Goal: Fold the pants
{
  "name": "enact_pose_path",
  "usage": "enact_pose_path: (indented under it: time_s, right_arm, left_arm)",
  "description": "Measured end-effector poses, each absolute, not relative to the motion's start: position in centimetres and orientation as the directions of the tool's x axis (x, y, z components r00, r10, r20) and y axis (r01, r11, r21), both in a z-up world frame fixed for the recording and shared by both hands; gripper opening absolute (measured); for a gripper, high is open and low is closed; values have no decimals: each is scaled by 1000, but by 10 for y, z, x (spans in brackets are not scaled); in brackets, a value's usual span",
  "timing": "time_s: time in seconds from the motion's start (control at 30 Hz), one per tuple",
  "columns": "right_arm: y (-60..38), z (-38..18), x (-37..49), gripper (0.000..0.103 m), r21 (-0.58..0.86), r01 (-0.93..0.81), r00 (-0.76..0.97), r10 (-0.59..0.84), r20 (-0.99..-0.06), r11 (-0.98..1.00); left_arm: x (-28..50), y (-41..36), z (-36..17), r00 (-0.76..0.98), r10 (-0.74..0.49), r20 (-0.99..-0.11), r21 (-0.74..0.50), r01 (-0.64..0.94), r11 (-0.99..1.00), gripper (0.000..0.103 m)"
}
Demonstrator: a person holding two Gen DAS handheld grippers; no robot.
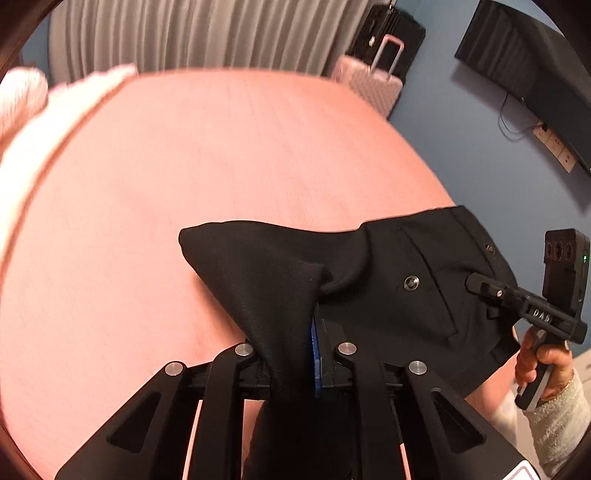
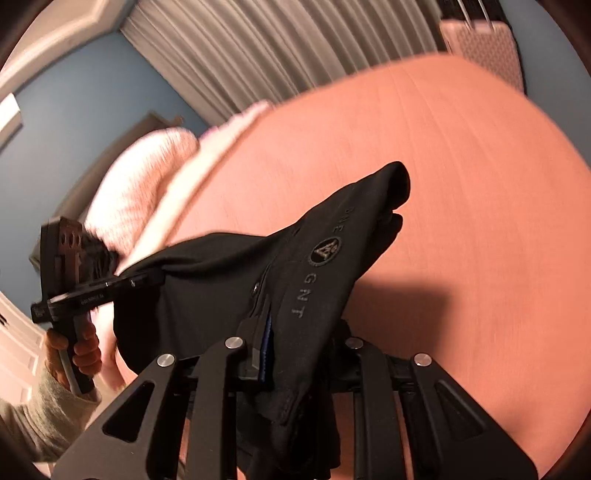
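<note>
Clearly the black pants (image 1: 388, 288) hang slack above the bed (image 1: 221, 166), lifted between both grippers: left gripper (image 1: 295, 354) and right gripper (image 2: 295, 343) each have fingers clamped on bunched fabric. Soft, limp, light cloth; the waistband edge probably offers the firmest hold.

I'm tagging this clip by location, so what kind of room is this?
Most likely a bedroom, perhaps a hotel room. The black pants hang over a bed with a salmon-pink sheet and a pale pillow. Pleated curtains, a pink suitcase and a wall-mounted TV stand behind.
</note>
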State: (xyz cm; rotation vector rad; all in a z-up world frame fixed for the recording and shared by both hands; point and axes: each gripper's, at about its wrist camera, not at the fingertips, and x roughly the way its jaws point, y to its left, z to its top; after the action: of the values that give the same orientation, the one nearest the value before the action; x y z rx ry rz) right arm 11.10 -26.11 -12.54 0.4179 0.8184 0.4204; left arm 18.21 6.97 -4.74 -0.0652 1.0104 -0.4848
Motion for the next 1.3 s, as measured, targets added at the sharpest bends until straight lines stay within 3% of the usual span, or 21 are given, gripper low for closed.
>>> enact_pose_path:
  time_s: [0.07,0.1,0.13,0.17,0.2,0.23,0.27,0.37,0.47,0.63,0.83,0.87,0.9,0.97,1.0,1.03,1.13,1.3]
  right_arm:
    - [-260,-122,143,25,523,-195,592,524,-612,830]
    - [-260,-130,163,36,520,-169,584,510,-632,837]
    - [-258,-142,178,45,496,-150,569,485,-664,855]
    - [-258,-158,192,51,447,-119,548,434,-715,887]
    - [-264,-180,203,52,347,-38,538,312,-783,937]
    - [-272,-195,206,52,292,22,523,238,-818,956]
    - [-278,-203,205,52,294,54,520,224,-824,954]
    - [-290,-202,195,52,433,69,577,318,-752,899]
    - [-286,-201,215,56,454,27,572,358,-737,891]
    - [-267,-226,260,57,459,36,482,387,-786,888]
    - [-254,-237,264,58,499,2,491,433,-755,867]
    - [-254,-239,264,51,519,2,490,452,-746,855]
    - [-249,-242,267,41,526,3,487,459,-743,850]
    - [-246,-241,264,29,522,-17,496,461,-736,853]
    - [-244,-238,262,24,520,-20,516,454,-726,854]
    - [-242,-235,260,23,516,-23,530,448,-720,856]
    - [-236,-213,257,18,501,-56,597,431,-676,864]
    - [-218,-165,281,18,502,-139,670,454,-587,853]
  left_arm:
    - [210,75,-46,437,-407,-802,-262,356,897,14]
    - [225,79,-56,431,-381,-818,-245,339,909,23]
    - [238,81,-71,433,-336,-836,-216,303,928,45]
    - [255,89,-92,434,-242,-868,-141,252,957,60]
    - [265,99,-106,439,-148,-886,-59,209,976,63]
    - [277,112,-131,424,-38,-905,34,161,986,59]
    - [283,123,-142,407,-16,-913,47,144,988,57]
    - [287,143,-147,395,-142,-908,-96,134,986,55]
    - [301,117,-148,370,-253,-894,-192,195,962,58]
    - [306,83,-186,289,-214,-933,-148,232,961,59]
    - [324,88,-204,270,-312,-911,-272,177,946,83]
    - [325,83,-206,280,-292,-915,-244,193,950,83]
    - [326,76,-205,296,-277,-914,-219,216,952,75]
    - [328,71,-200,315,-271,-909,-209,215,954,51]
    - [330,71,-193,343,-259,-903,-198,205,959,22]
    - [332,73,-186,378,-247,-892,-184,195,963,9]
    - [345,78,-170,429,-285,-857,-233,170,958,9]
    - [371,89,-129,502,-291,-815,-221,195,956,9]
